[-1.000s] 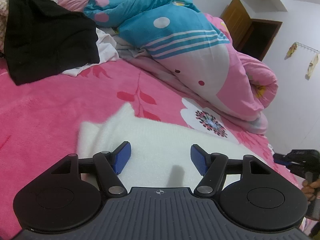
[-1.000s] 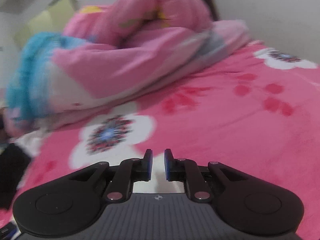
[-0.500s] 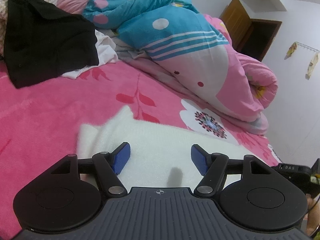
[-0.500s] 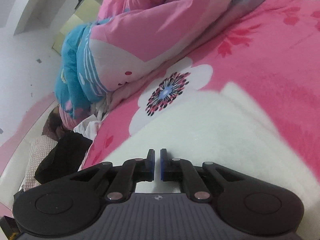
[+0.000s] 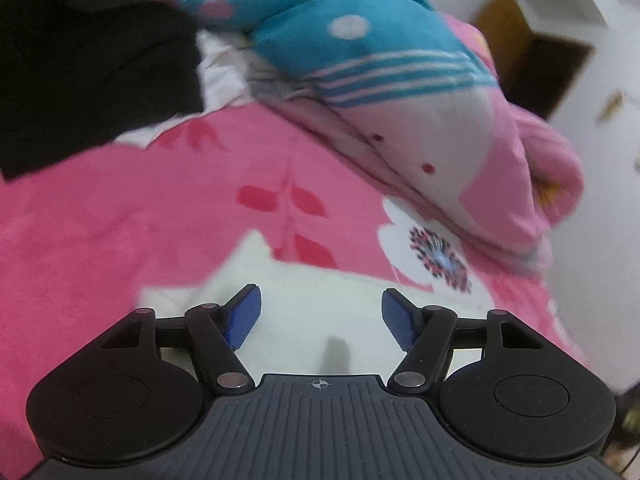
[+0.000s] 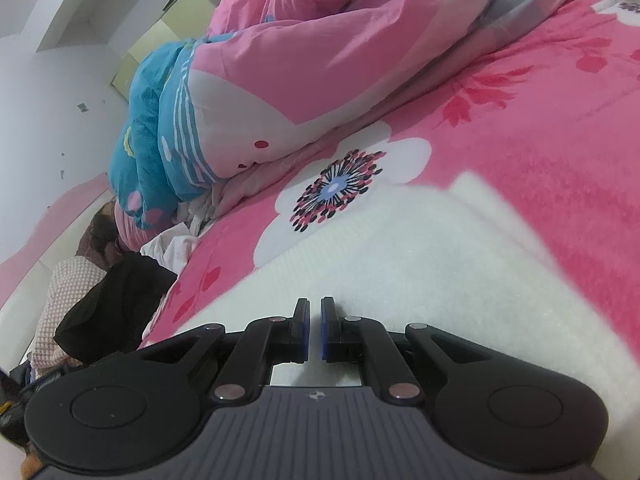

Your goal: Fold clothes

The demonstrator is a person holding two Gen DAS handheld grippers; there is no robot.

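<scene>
A home bedroom: a bed (image 5: 100,240) under a pink flowered fleece blanket (image 6: 540,128), a rolled pink and blue quilt (image 5: 400,92) along it, loose clothes (image 5: 80,72) heaped at the head, white walls (image 6: 48,100) and a brown wooden door (image 5: 500,16).

Garment (image 5: 320,312) on bed (image 5: 100,240); rolled quilt (image 5: 400,92) behind it.

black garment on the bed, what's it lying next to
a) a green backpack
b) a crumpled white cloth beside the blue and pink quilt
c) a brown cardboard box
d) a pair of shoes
b: in the left wrist view the black garment sits at the far end of the pink bedspread, with a crumpled white cloth at its edge, just before the rolled blue and pink quilt.
</scene>
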